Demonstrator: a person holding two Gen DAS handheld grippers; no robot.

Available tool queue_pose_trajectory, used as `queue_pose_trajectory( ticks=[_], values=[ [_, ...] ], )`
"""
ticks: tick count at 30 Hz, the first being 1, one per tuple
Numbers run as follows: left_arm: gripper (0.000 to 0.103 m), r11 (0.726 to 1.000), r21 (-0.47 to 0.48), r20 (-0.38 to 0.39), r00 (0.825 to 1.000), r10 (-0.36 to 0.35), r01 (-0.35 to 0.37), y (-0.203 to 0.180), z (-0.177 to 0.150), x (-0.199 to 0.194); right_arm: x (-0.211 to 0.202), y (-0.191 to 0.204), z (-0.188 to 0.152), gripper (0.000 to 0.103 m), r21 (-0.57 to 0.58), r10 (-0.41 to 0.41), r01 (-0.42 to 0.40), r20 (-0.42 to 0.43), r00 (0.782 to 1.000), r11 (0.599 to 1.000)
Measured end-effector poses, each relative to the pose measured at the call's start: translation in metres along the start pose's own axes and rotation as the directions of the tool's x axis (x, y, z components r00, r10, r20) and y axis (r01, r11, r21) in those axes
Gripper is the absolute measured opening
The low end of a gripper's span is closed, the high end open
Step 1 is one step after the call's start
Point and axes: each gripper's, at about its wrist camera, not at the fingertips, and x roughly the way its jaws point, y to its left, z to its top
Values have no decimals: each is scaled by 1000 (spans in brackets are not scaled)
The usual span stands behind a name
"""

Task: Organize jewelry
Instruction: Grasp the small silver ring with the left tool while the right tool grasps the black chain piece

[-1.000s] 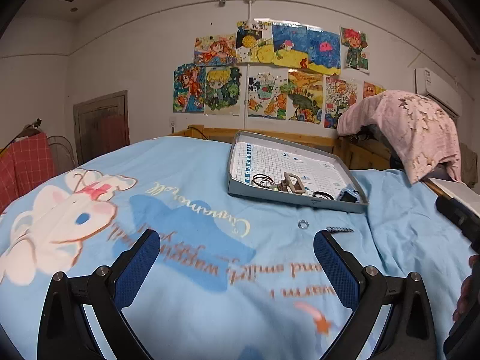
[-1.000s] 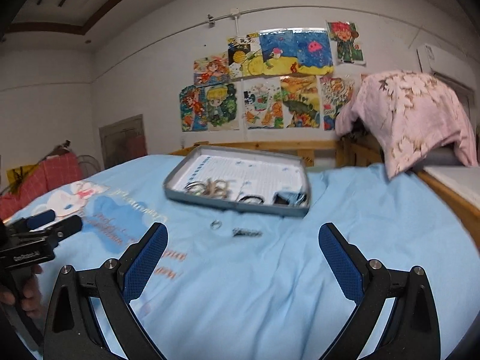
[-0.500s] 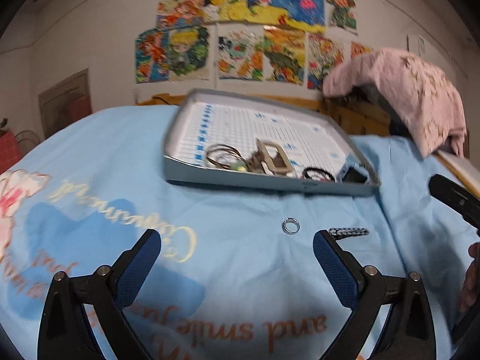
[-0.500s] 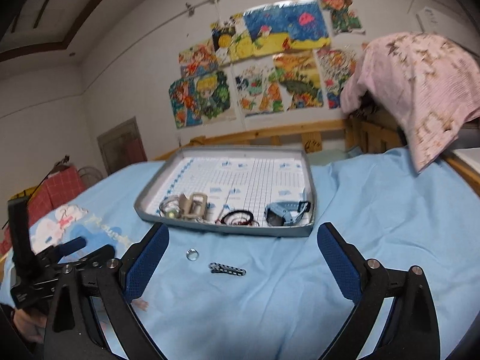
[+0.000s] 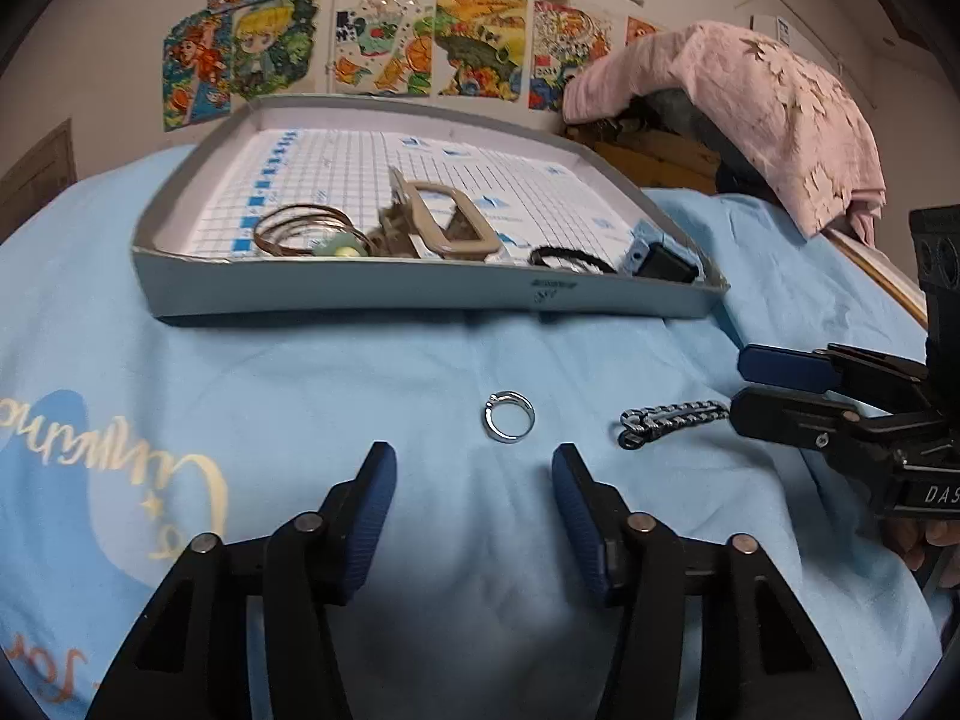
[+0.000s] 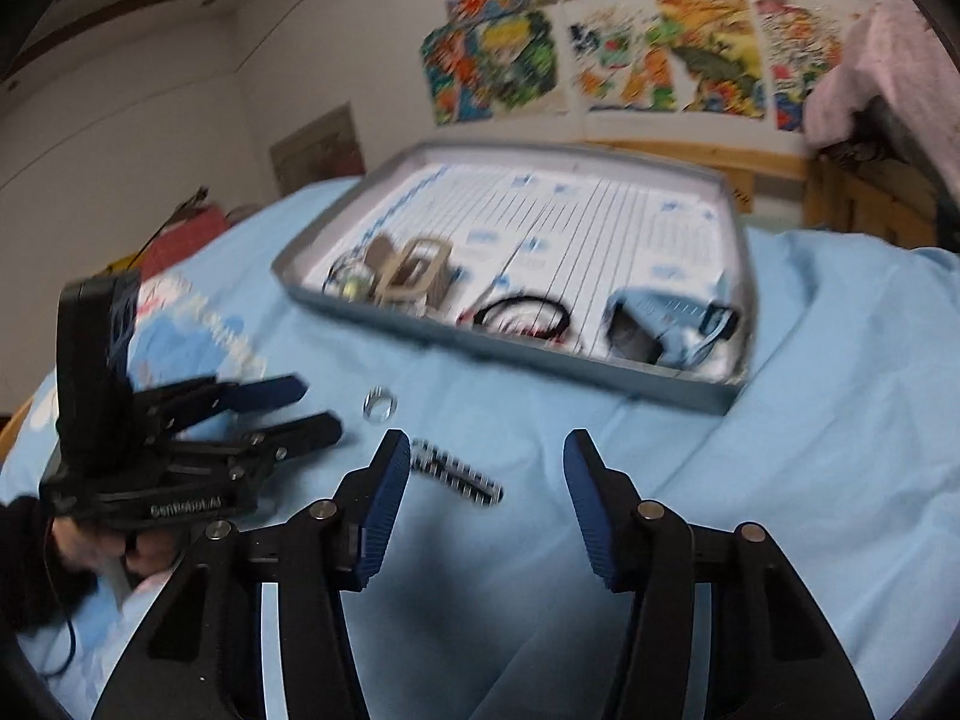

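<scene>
— Bedding first: what lies under everything?

— Light blue bedsheet with cream lettering [image 5: 420, 372] spreads across the whole bed. On it, toward the wall, sits the shallow grey cardboard box lid lined with blue-and-white grid paper [image 5: 420, 294].

— What is in that lid?

— Along its near wall, from the left: thin brown wire bangles with a pale green bead [image 5: 303, 234], a beige rectangular plastic hair claw [image 5: 441, 222], a black elastic hair tie [image 5: 567, 258], and at the right corner a small light blue pouch with a dark opening [image 5: 663, 255].

— And your tongs?

— My left gripper [image 5: 474, 489] hovers low over the sheet, its blue-padded jaws parted wide with nothing between them. My right gripper [image 6: 487, 489] is likewise spread wide and empty; the right wrist view is blurred.

— Where are the loose pieces?

— Both lie on the sheet, outside the lid, just in front of its near wall. The black-and-silver braided chain bracelet [image 5: 672, 417] lies flat, its one end next to my right gripper's left fingertip. The small silver ring [image 5: 509, 416] lies to the left of the bracelet, just ahead of my left gripper's open jaws and a little toward the right pad.
</scene>
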Motion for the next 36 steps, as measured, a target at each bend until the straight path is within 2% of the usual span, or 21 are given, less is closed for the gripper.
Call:
queue_pose_trajectory(
  ticks=[4, 6, 9, 10, 12, 13, 15, 21, 25, 30, 34, 36],
  values=[
    [46, 1000, 14, -9, 1000, -6, 6, 0, 4, 6, 13, 4, -3, 48, -22, 12, -13, -42, 999, 1000],
    [46, 1000, 21, -8, 1000, -12, 13, 0, 5, 7, 18, 5, -1, 42, -39, 9, -11, -61, 998, 999],
    [46, 999, 32, -15, 1000, -17, 17, -1, 7, 11, 24, 8, 2, 40, -60, 12, -16, -79, 997, 998],
    [46, 999, 38, -17, 1000, -22, 23, -1, 8, 13, 25, 9, 2, 37, -65, 18, -23, -84, 996, 998],
    [46, 998, 50, -22, 999, -23, 24, -3, 10, 16, 26, 10, 1, 24, -70, 18, -25, -99, 995, 997],
    [46, 998, 60, -29, 999, -21, 23, -5, 11, 18, 27, 11, -1, 22, -73, 14, -22, -105, 994, 997],
    [38, 996, 83, -43, 999, -17, 20, -9, 13, 22, 27, 13, -2, 12, -77, 11, -19, -111, 994, 997],
    [20, 992, 125, -69, 998, -1, 10, -17, 14, 31, 28, 11, -3, 5, -72, -22, 13, -117, 993, 997],
    [19, 992, 128, -65, 998, 1, 7, -16, 12, 31, 28, 7, -4, 5, -56, -32, 26, -113, 993, 998],
    [19, 987, 151, 17, 998, 56, -58, -23, 4, 17, 29, 8, -7, 3, -58, -29, 23, -102, 994, 998],
    [19, 986, 142, 93, 993, 78, -90, -22, 6, 1, 14, 14, -6, 3, -71, -30, 30, -1, 1000, 997],
    [19, 990, 100, 145, 986, 87, -102, -15, 10, -13, 9, 14, -5, 3, -71, -32, 34, 37, 999, 997]
  ],
)
